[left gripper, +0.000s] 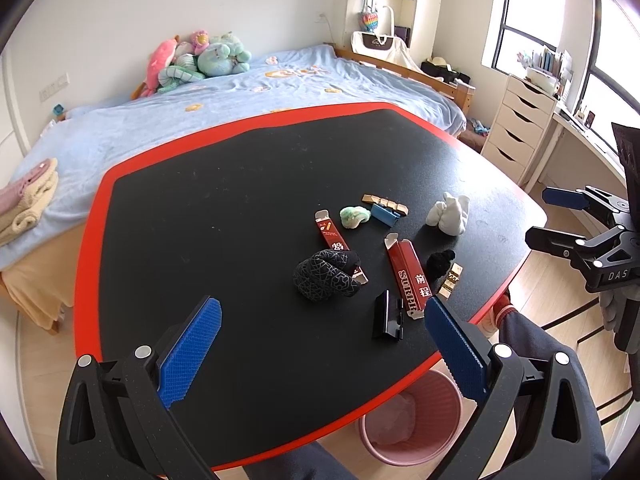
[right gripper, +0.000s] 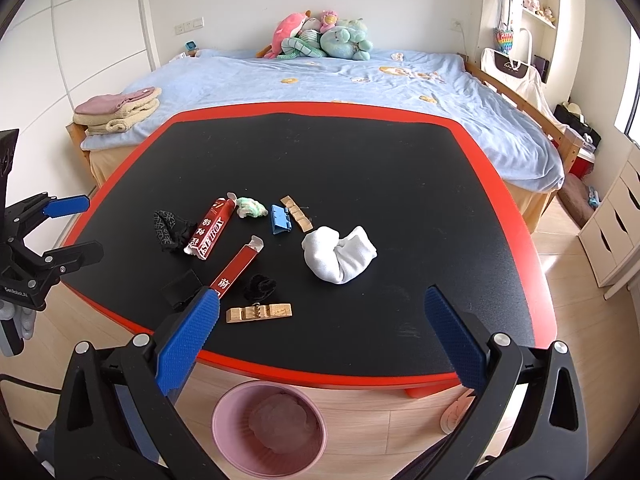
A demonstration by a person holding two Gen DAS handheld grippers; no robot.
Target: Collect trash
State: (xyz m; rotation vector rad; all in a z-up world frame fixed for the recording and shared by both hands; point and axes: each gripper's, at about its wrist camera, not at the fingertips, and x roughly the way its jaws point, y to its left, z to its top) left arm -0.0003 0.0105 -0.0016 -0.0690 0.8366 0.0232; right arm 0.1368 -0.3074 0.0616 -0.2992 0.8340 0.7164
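Trash lies on a black, red-rimmed table [left gripper: 96, 216] [right gripper: 536, 240]: two red cartons [left gripper: 406, 276] [right gripper: 212, 228], a green-white wad [left gripper: 354, 216] [right gripper: 250, 207], a white cloth bundle [left gripper: 448, 212] [right gripper: 340, 254], a patterned black sock [left gripper: 326, 276] [right gripper: 166, 230], a blue clip [left gripper: 384, 214] [right gripper: 280, 218], a small black ball [left gripper: 440, 262] [right gripper: 259, 286], wooden strips [right gripper: 259, 313] [left gripper: 386, 203], and a black box [left gripper: 387, 316] [right gripper: 182, 286]. A pink bin [left gripper: 412, 420] [right gripper: 268, 428] stands under the near edge. My left gripper [left gripper: 322, 344] and right gripper [right gripper: 320, 340] are open and empty above the table's near edge.
A bed with a light blue cover [right gripper: 360, 80] and plush toys [right gripper: 320, 36] lies behind the table. Folded towels [right gripper: 116, 110] rest on its corner. A white drawer unit [left gripper: 520, 128] stands at the right by the window. Wooden floor surrounds the table.
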